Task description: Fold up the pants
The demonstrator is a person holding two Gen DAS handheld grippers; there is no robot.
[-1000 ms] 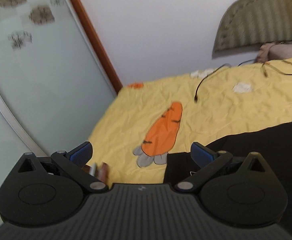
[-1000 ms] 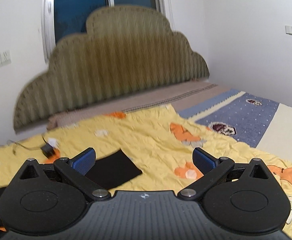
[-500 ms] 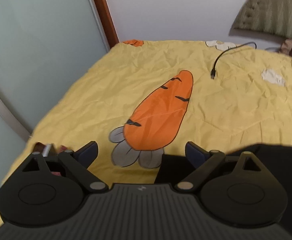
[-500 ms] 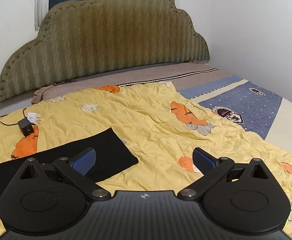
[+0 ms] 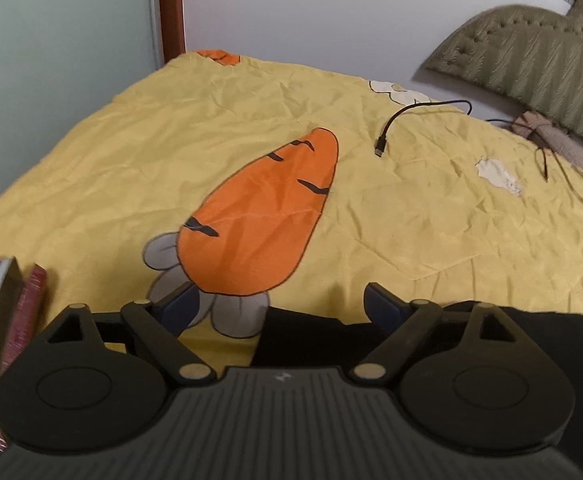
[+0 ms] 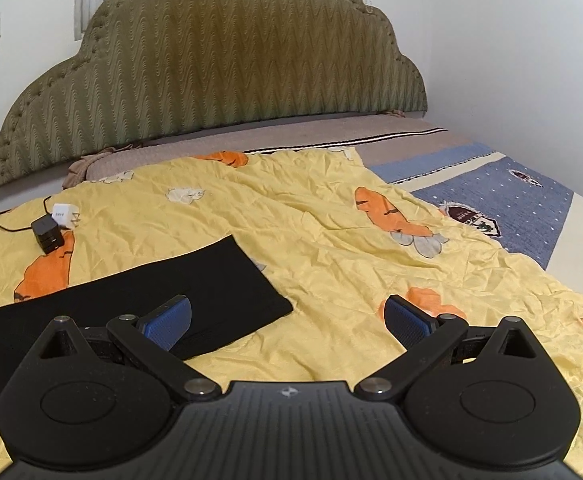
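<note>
Black pants (image 6: 139, 292) lie flat on a yellow carrot-print sheet (image 6: 331, 240). In the right wrist view one end lies just ahead of my right gripper (image 6: 287, 320), which is open and empty above it, its left finger over the cloth. In the left wrist view the other end of the pants (image 5: 315, 340) lies under my left gripper (image 5: 277, 304), which is open and empty, hovering close above the edge of the cloth.
A black charging cable (image 5: 407, 120) lies on the yellow sheet (image 5: 411, 220) ahead of the left gripper. A black charger (image 6: 47, 232) and a white plug (image 6: 64, 214) lie beyond the pants. A padded headboard (image 6: 211, 64) and white walls bound the bed. A glass door (image 5: 51, 60) stands left.
Both grippers have tilted down and moved closer to the bed. The pants ends now sit nearer to the fingers. Both grippers stay open.
</note>
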